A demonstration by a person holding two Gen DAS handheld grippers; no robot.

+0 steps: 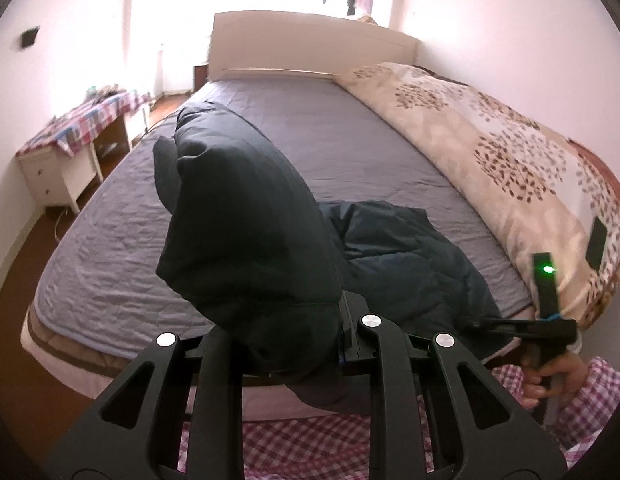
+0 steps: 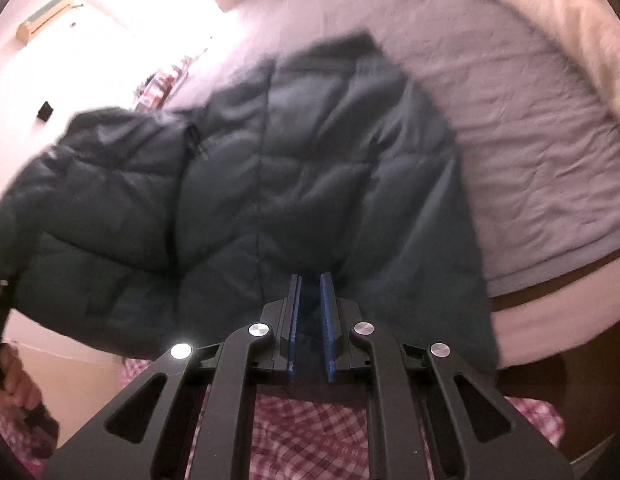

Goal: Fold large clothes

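Observation:
A dark teal puffer jacket (image 1: 245,240) is lifted over the near edge of the bed. My left gripper (image 1: 332,320) is shut on a thick bunch of it. That bunch bulges up in front of the camera and hides the left finger. The rest of the jacket (image 1: 410,264) trails right across the grey sheet to my right gripper (image 1: 476,325), which a hand (image 1: 550,376) holds low at the bed's edge. In the right wrist view the jacket (image 2: 289,168) spreads wide, blurred, and the right gripper (image 2: 310,280) is shut on its hem between blue pads (image 2: 326,320).
The bed has a grey sheet (image 1: 350,140), a pale headboard (image 1: 301,44) and a floral duvet (image 1: 490,140) rolled along its right side by the wall. A white desk with a checked cloth (image 1: 69,148) stands left of the bed. Pink checked clothing (image 2: 310,432) is under both grippers.

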